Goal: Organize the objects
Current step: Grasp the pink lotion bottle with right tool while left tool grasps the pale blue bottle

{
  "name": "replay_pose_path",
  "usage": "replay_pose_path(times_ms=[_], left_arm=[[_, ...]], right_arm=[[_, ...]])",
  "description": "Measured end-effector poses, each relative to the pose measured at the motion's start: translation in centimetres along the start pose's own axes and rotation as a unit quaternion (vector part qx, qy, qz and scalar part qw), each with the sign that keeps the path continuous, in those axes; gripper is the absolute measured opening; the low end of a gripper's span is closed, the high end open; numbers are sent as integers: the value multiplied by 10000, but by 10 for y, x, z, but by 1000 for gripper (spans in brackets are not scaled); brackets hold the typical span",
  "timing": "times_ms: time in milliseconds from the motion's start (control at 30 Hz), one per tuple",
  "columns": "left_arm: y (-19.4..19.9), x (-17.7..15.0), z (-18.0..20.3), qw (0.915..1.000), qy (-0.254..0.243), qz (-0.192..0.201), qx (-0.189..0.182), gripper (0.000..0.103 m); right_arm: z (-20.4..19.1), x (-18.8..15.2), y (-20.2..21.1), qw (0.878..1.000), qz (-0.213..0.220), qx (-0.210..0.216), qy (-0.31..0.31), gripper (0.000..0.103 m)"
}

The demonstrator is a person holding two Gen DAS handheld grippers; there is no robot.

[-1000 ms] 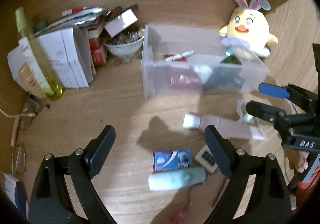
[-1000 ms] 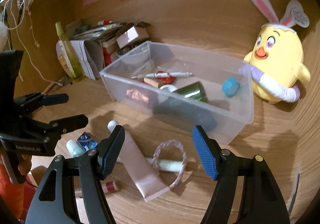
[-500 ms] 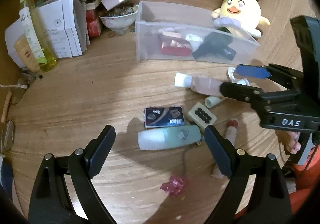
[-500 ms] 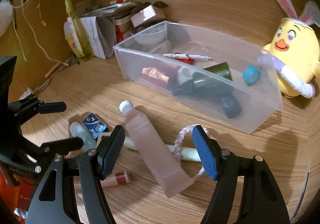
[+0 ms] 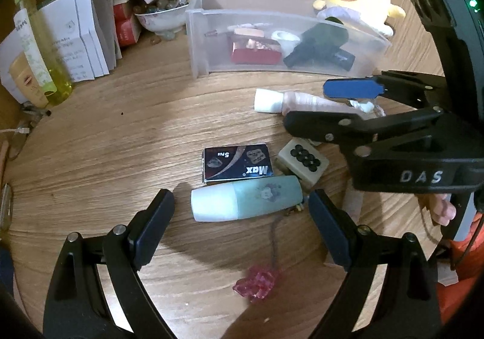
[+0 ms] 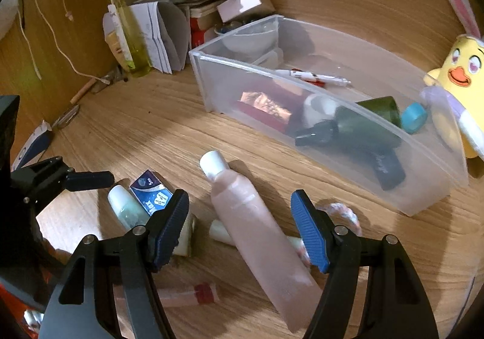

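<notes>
Two grippers, both spread wide, nothing pinched. Left gripper (image 5: 242,218) low over the pale green bottle (image 5: 246,198) lying on the tabletop (image 5: 121,133); right gripper (image 6: 240,228) straddling the pink tube (image 6: 257,224), pads clear of it. Farther right, clear bin (image 6: 408,163) already holding several things.

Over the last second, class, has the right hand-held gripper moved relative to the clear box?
Yes. The right hand-held gripper has come down over the pink tube, away from the clear box.
</notes>
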State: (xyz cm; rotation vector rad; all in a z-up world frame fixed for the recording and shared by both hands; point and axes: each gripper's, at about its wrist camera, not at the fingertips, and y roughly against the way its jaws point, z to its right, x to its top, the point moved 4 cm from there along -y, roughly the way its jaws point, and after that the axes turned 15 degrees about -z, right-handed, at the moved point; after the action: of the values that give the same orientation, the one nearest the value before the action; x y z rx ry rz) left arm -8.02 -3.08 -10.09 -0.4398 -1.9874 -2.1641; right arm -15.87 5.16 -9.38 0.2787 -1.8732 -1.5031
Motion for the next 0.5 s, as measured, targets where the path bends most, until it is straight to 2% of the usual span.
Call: replay_pose_path(times_ms=[200,267,333,500], left_arm=[[3,0,-9,9995,196,98,-219,91],[4,-1,-11,9994,223,140,-209,87],[5,-2,-12,9995,222,162,-181,84],[7,-4,-14,9992,284,193,-216,74]], right_arm=[[-9,6,-12,9998,-107,-130,116,49],[-9,7,-15,9996,-150,-165,144,34],[-9,8,-17,9996,-146,-172,149,30],[-7,9,-15,9997,-80,-232,93,29]])
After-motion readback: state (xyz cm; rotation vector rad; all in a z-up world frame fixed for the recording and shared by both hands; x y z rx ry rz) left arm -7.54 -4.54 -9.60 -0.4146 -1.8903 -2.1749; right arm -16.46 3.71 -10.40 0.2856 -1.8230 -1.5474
